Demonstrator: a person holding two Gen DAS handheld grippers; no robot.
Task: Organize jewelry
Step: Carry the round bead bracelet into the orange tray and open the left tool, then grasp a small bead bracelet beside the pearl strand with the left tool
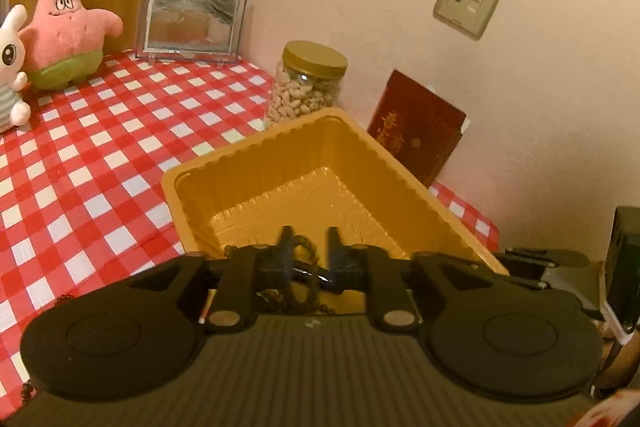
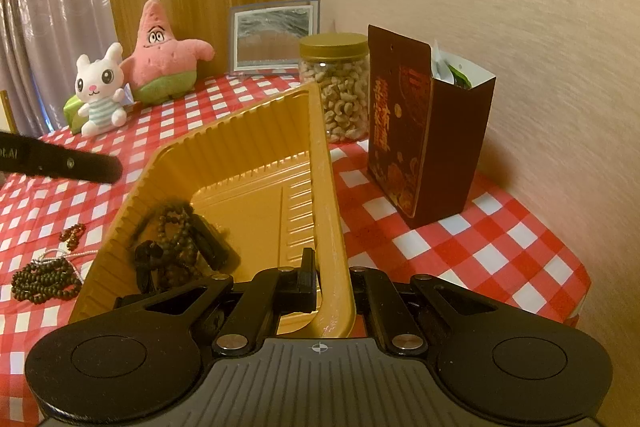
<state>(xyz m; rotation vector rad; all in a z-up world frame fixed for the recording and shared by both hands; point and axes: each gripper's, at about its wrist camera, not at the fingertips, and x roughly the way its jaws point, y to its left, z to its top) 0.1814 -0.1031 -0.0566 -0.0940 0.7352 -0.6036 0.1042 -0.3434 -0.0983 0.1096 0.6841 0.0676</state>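
Left tool point(image 1: 310, 247) over tray point(image 1: 240, 163), fingers straddling bead bracelet point(image 1: 304, 267)

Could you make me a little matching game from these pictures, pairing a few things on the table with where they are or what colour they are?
Things:
1. jar of cashews
2. star plush
3. brown bead bracelet
4. dark green bead bracelet

Descriptions:
A. lying on the checked tablecloth, outside the tray
B. pink with green shorts
C. inside the yellow tray
D. topped with a gold lid

Pairs: 1-D, 2-B, 3-C, 4-A
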